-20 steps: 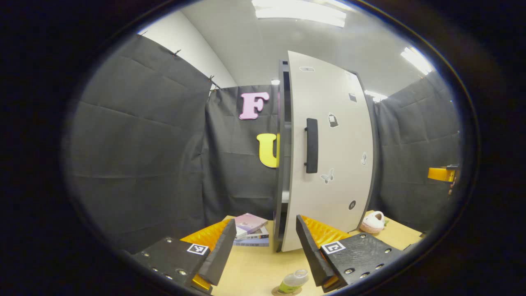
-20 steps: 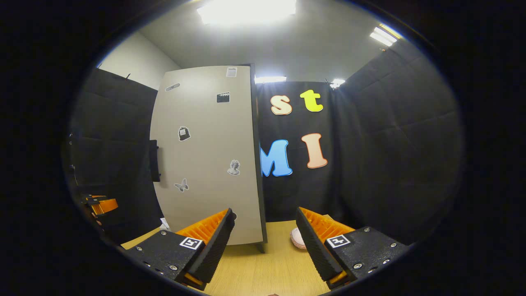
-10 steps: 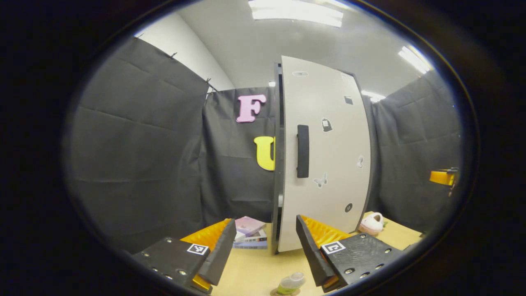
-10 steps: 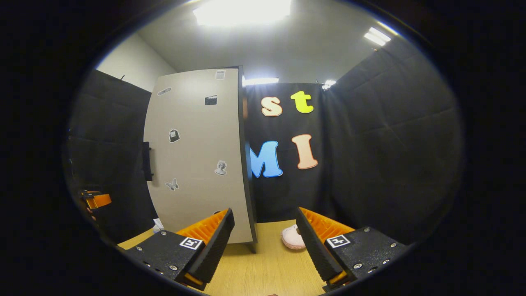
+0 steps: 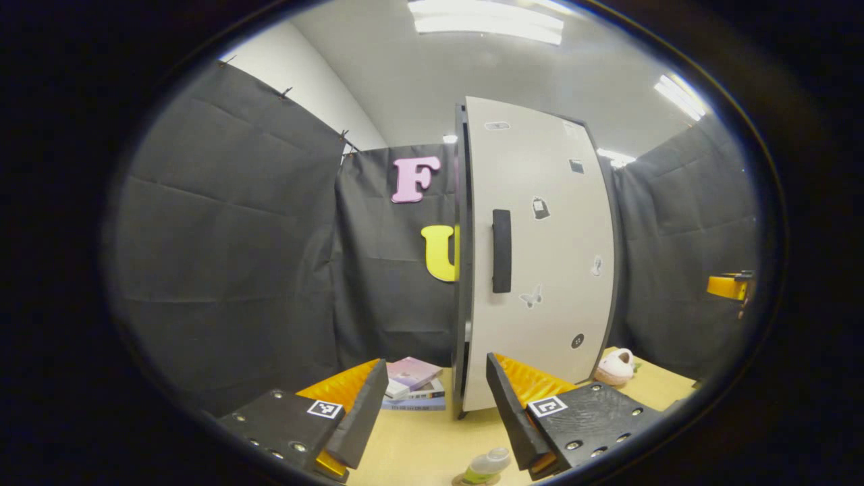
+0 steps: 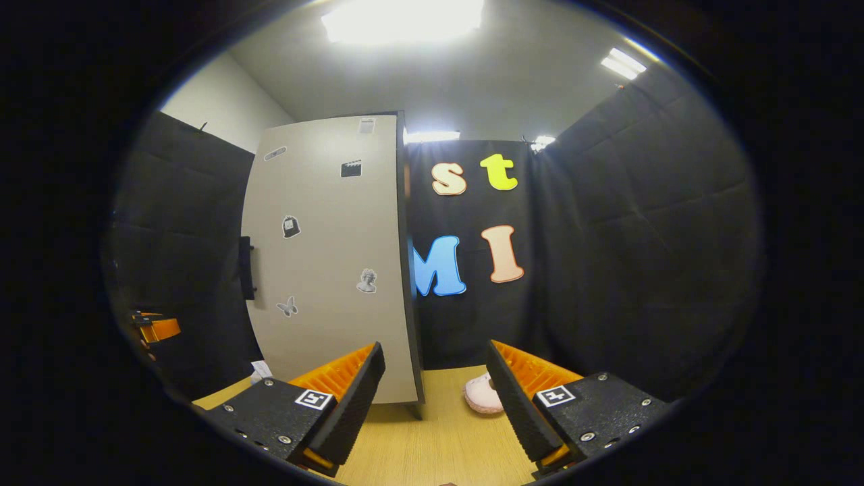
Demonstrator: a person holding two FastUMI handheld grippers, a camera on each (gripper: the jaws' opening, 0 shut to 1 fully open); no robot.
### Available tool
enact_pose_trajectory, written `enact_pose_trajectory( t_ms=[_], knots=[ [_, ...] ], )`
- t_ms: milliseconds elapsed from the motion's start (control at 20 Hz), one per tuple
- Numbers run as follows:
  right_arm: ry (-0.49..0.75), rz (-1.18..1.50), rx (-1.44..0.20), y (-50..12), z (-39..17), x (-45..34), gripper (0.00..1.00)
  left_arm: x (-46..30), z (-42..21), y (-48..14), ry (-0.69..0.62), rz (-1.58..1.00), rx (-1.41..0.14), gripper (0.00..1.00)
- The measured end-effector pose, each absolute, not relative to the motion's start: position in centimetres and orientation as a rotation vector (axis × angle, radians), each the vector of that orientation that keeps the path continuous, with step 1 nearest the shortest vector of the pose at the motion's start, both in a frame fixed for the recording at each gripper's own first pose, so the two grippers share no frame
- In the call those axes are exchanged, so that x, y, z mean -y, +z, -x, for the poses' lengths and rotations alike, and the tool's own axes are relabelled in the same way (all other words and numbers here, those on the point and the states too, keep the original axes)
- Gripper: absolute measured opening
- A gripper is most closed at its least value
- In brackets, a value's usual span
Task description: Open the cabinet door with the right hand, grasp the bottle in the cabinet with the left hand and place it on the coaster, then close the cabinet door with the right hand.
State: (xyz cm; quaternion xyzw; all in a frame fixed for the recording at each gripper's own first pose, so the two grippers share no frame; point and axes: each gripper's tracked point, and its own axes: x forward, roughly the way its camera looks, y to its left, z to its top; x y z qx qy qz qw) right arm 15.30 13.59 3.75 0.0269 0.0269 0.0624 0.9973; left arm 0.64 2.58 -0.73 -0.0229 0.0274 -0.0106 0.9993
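Observation:
The tall cabinet's pale door (image 5: 540,256) lies flat against the dark cabinet body, and its black handle (image 5: 501,251) faces me. A small clear bottle (image 5: 487,464) with green contents stands on a round coaster (image 5: 466,480) on the wooden table (image 5: 418,445), just below and between the fingers of my left gripper (image 5: 432,412), which is open and holds nothing. In the right gripper view the same door (image 6: 331,270) stands to the left of my right gripper (image 6: 435,405), open and apart from it.
A stack of books (image 5: 413,388) lies left of the cabinet's foot. A pink plush slipper (image 5: 614,366) sits at its right, and it shows as a slipper (image 6: 482,395) between the right fingers farther off. The other gripper (image 5: 725,287) hovers at the far right.
The door has swung from slightly ajar to flat against the cabinet, closing the gap at its left edge. Both grippers stayed open and shifted only a little.

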Motion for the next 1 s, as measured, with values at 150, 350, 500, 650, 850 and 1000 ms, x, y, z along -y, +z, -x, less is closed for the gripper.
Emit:
enact_pose_trajectory(
  t_ms=[150,350,500,650,850,1000],
  knots=[
    [0.123,-0.048,-0.052,3.9,-15.3,-14.0,0.94,-3.1,-0.8,-0.7,-0.019,0.044,-0.055,0.87],
    [0.117,-0.047,-0.056,3.7,-15.1,-14.0,0.94,-3.4,-1.1,-0.8,-0.022,0.043,-0.055,0.87],
    [0.114,-0.051,-0.06,3.6,-15.0,-14.1,0.94,-3.8,-1.2,-0.8,-0.021,0.049,-0.054,0.87],
    [0.112,-0.051,-0.062,3.6,-15.0,-14.1,0.94,-3.9,-1.2,-0.8,-0.02,0.054,-0.055,0.87],
    [0.109,-0.053,-0.059,3.7,-14.9,-14.3,0.94,-4.0,-1.2,-0.7,-0.023,0.049,-0.053,0.84],
    [0.107,-0.052,-0.061,3.7,-14.7,-14.2,0.94,-4.0,-1.1,-0.6,-0.025,0.045,-0.049,0.87]
  ],
)
